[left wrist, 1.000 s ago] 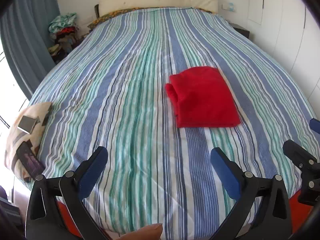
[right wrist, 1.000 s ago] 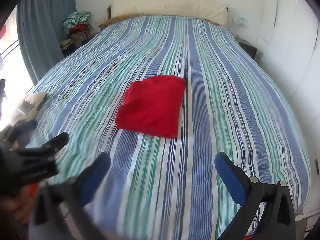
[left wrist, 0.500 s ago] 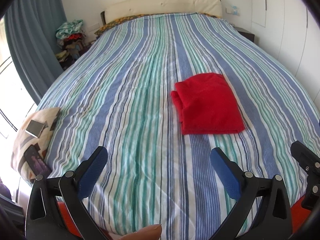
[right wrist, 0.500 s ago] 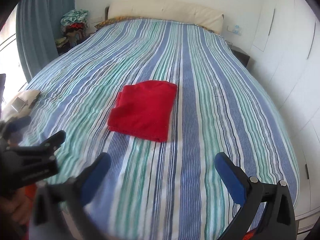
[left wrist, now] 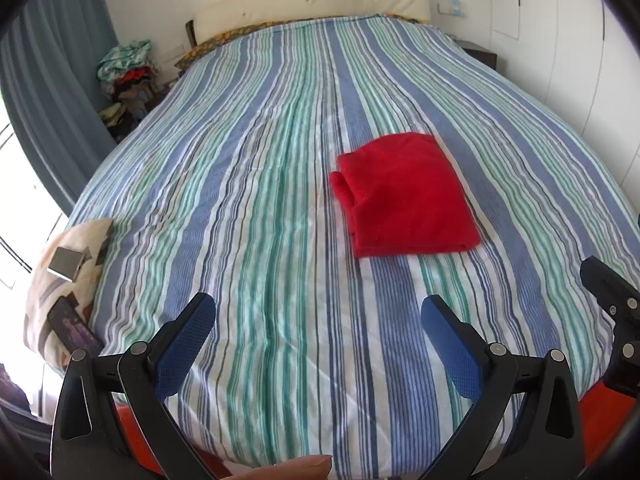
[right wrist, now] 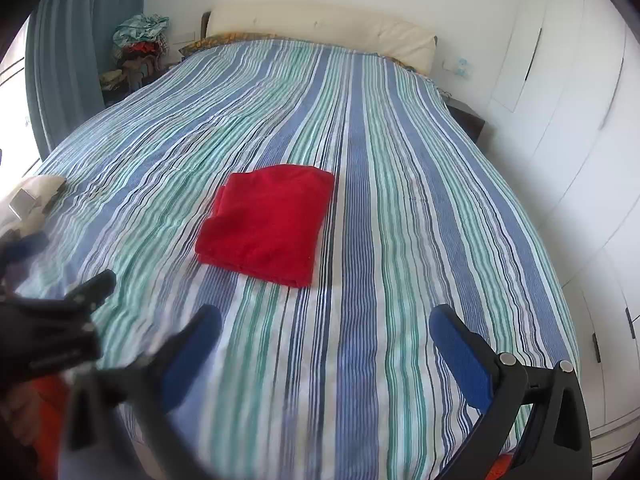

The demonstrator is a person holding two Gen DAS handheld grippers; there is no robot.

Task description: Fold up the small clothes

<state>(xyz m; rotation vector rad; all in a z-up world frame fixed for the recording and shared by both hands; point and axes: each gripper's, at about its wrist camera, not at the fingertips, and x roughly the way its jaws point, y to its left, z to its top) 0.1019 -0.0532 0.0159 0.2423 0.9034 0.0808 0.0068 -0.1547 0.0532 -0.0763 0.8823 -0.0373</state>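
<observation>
A red garment (left wrist: 404, 196) lies folded into a neat rectangle on the striped bedspread (left wrist: 260, 208), right of the bed's middle. It also shows in the right wrist view (right wrist: 266, 218). My left gripper (left wrist: 316, 324) is open and empty, held over the near end of the bed, well short of the garment. My right gripper (right wrist: 326, 330) is open and empty, also back over the near end. The right gripper's body shows at the right edge of the left wrist view (left wrist: 612, 300). The left gripper shows blurred at the left of the right wrist view (right wrist: 52, 320).
A patterned pillow (left wrist: 68, 276) with a phone and a small box on it sits at the bed's left edge. A heap of clothes (left wrist: 124, 76) is by the grey-blue curtain. White wardrobe doors (right wrist: 560, 128) line the right side. A headboard (left wrist: 312, 0) is at the far end.
Both grippers have drawn back and risen a little from the bed, so the folded red garment sits farther off. Both stay open and empty.
</observation>
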